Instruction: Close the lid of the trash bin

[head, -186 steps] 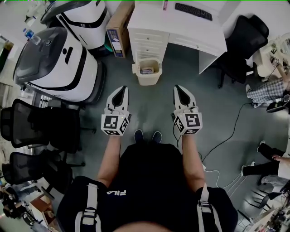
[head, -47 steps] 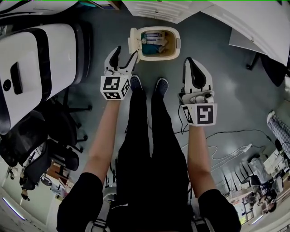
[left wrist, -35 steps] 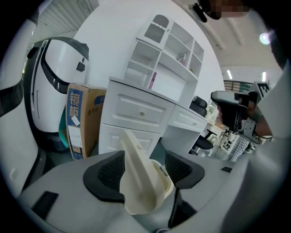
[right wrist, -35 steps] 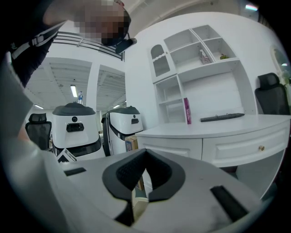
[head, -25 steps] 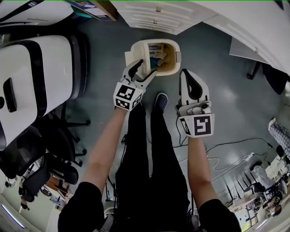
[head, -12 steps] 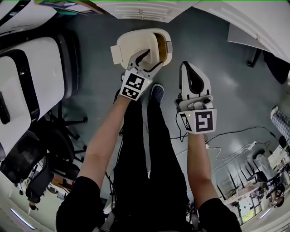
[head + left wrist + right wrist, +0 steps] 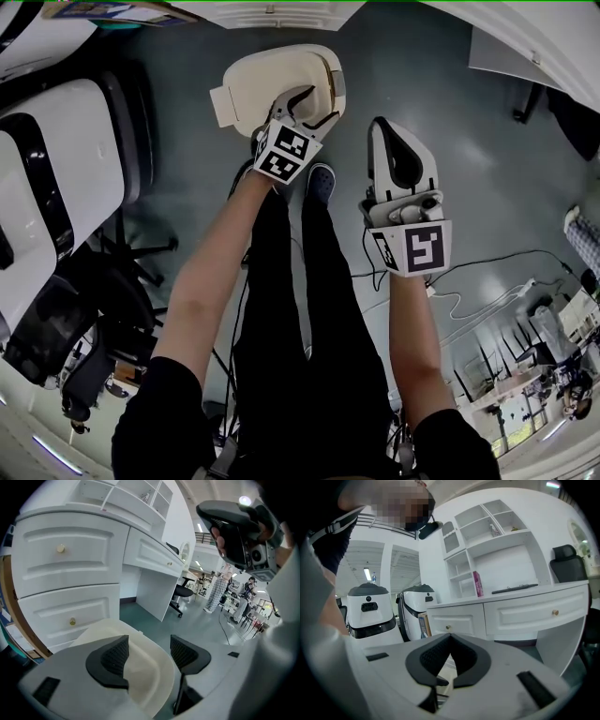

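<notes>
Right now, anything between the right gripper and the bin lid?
Nothing: the head view shows only bare grey floor between the right gripper and the lid.

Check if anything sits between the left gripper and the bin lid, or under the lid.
Nothing visible. The left gripper has its open jaws right over the lid, which lies almost flat on the trash bin rim; no trash pokes out. The right gripper, shut, is off to the side.
</notes>
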The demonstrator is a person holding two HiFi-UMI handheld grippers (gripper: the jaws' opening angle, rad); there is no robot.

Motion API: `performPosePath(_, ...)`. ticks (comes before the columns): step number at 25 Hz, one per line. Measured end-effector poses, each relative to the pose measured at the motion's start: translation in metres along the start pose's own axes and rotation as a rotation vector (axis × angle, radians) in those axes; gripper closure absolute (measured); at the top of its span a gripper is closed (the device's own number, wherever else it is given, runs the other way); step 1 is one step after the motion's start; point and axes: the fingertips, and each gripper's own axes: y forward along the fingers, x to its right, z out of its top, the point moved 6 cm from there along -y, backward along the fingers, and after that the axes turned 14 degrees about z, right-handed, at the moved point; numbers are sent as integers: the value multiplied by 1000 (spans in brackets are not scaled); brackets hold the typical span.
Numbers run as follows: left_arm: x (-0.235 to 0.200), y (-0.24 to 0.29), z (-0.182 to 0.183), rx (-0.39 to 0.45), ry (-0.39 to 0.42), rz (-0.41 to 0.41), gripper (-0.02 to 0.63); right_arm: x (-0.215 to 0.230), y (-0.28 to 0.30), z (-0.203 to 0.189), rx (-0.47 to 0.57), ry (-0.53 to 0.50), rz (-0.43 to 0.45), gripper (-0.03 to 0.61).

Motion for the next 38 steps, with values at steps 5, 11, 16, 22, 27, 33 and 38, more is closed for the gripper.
performPosePath(5, 7, 19, -6, -36, 11, -7, 328, 3, -5, -4, -11, -2, 0, 574)
performPosePath(11, 11, 41, -17, -107, 50, -5, 328, 6, -11, -11, -19, 6, -12, 574)
performPosePath(16, 13, 54, -25, -151, 63, 8, 328, 8, -17, -17, -18, 12, -22, 573)
performPosePath(22, 15, 69, -31, -230, 62, 14, 328, 11, -23, -19, -17, 21, -37, 574)
performPosePath(27, 17, 74, -35, -235, 55, 28, 328, 14, -27, -23, -19, 22, -41, 572)
performPosePath(33, 19, 75, -37, -223, 65, 32, 328, 14, -30, -28, -24, 28, -49, 574)
performPosePath(38, 26, 62, -27, -143, 76, 0, 328, 14, -33, -28, -28, 22, -52, 574)
